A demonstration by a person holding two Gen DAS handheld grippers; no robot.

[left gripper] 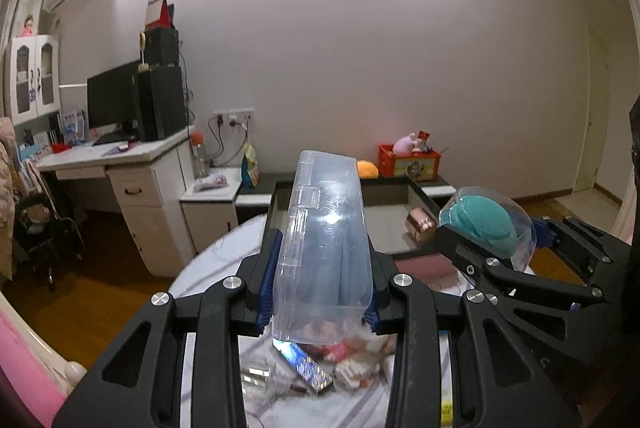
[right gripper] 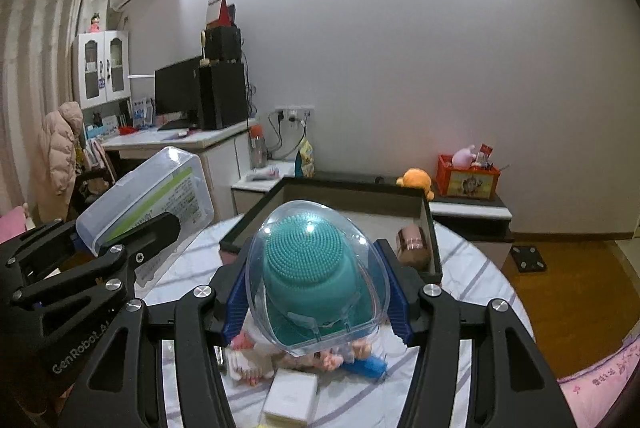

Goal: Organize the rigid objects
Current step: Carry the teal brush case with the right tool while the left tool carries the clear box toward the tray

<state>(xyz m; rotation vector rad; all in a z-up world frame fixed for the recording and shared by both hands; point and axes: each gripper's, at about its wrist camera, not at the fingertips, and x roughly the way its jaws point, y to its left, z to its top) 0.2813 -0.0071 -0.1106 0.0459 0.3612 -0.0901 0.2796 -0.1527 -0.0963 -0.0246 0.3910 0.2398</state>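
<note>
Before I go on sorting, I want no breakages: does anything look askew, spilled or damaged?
Nothing looks damaged or spilled. The clear rectangular plastic box in the left gripper is tilted, and small items lie jumbled on the striped tablecloth, unsorted beside the dark-rimmed tray.

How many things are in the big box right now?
1 that shows: a copper box at the tray's right wall. The held dome hides part of the floor, so more may be there.
</note>
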